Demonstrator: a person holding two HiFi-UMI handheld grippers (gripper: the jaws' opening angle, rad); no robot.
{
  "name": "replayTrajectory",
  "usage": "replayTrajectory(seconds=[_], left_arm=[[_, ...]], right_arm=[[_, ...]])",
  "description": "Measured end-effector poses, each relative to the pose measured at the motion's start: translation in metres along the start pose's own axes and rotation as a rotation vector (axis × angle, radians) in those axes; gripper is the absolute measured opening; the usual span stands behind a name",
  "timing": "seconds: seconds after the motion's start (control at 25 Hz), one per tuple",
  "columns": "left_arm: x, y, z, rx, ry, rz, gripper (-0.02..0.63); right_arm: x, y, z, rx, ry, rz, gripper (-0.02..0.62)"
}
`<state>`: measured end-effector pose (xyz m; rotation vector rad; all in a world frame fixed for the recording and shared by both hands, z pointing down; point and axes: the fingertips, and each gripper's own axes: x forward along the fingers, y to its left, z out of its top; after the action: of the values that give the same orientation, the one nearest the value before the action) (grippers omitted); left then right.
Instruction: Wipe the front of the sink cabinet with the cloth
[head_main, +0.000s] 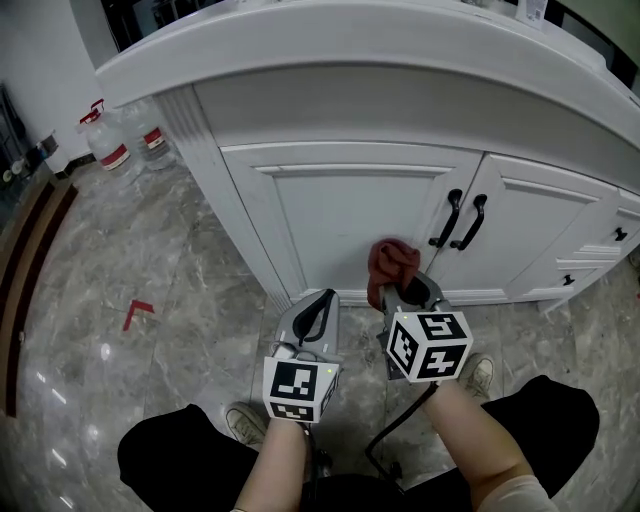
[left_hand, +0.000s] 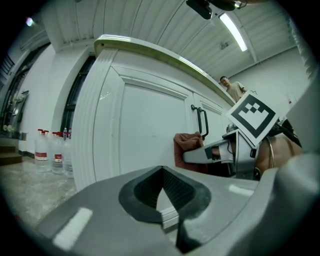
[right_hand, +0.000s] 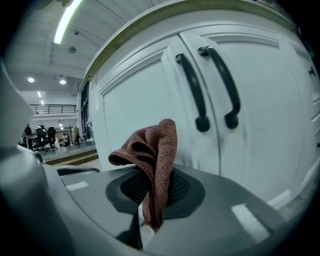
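Observation:
A reddish-brown cloth (head_main: 392, 262) is pinched in my right gripper (head_main: 408, 290), which is shut on it; the cloth sits against the lower part of the white cabinet door (head_main: 345, 215) of the sink cabinet, left of two black handles (head_main: 459, 220). In the right gripper view the cloth (right_hand: 152, 150) bunches above the closed jaws, with the handles (right_hand: 210, 87) up to the right. My left gripper (head_main: 318, 312) hangs beside the right one, just off the door's bottom edge, jaws shut with nothing in them (left_hand: 162, 192). The left gripper view shows the cloth (left_hand: 187, 147) pressed to the door.
The curved white countertop (head_main: 330, 50) overhangs the cabinet. Drawers with small black knobs (head_main: 595, 255) lie at the right. Water jugs (head_main: 125, 140) stand on the grey marble floor (head_main: 130, 280) at the back left. My shoes (head_main: 245, 425) and knees are at the bottom.

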<state>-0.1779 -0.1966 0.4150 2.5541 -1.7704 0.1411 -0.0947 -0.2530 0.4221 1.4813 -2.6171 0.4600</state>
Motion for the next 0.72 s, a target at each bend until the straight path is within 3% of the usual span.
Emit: replayTrajectory(seconds=[0.48,0.72], left_arm=[[-0.053,0.103,-0.021,-0.056,0.012,0.193,0.000],[-0.071,0.133,-0.026,-0.102,0.002,0.257,0.000]], right_arm=[[0.077,0.137,-0.040,-0.053,0.027,0.229,0.081],[0.104,0.169,-0.067,-0.057,0.074,0.256,0.081]])
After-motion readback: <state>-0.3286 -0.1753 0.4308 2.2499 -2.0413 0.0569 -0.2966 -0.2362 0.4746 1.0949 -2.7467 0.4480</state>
